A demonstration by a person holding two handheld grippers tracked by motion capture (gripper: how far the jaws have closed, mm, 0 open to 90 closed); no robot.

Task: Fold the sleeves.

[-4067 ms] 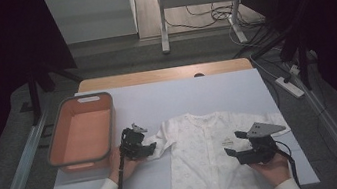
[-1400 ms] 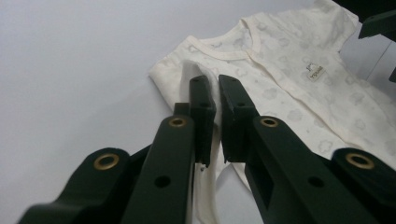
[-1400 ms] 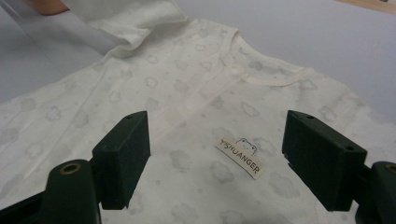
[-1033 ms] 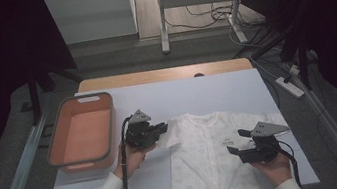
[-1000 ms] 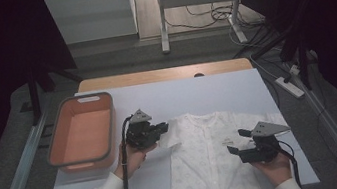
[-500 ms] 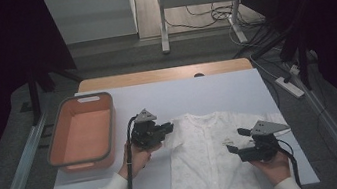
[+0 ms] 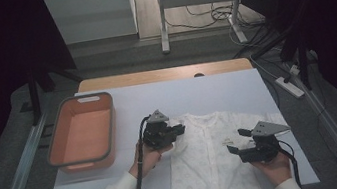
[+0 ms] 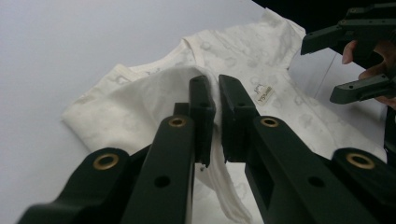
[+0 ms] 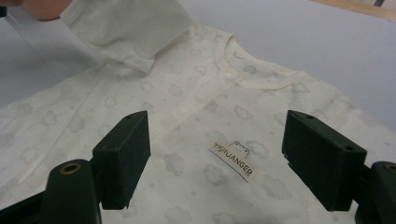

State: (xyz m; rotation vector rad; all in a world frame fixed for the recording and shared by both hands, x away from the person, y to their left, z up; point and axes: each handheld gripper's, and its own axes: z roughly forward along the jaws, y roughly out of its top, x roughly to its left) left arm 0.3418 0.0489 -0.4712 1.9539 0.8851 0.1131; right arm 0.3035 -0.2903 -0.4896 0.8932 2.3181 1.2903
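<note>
A white baby shirt (image 7: pixel 206 157) with a faint cloud print lies flat on the white table (image 7: pixel 207 94), its neckline toward the far side. My left gripper (image 7: pixel 179 130) (image 8: pixel 215 86) is shut on the shirt's left sleeve (image 8: pixel 154 91) and holds it raised at the shirt's left shoulder. The lifted sleeve (image 9: pixel 130 28) hangs at the top left of the right gripper view. My right gripper (image 7: pixel 237 141) (image 9: pixel 217 135) stands open just above the shirt's right chest, its jaws either side of a small sewn label (image 9: pixel 233 161). Nothing is between them.
An orange plastic tub (image 7: pixel 52 144) stands at the table's left side, with nothing in it. A wooden strip runs along the table's far edge. Cables and a power strip (image 7: pixel 289 85) lie on the floor behind and to the right.
My left gripper has taken the sleeve from the shirt's left edge and carried it up and to the right, toward the shirt's middle. The right gripper has hardly moved.
</note>
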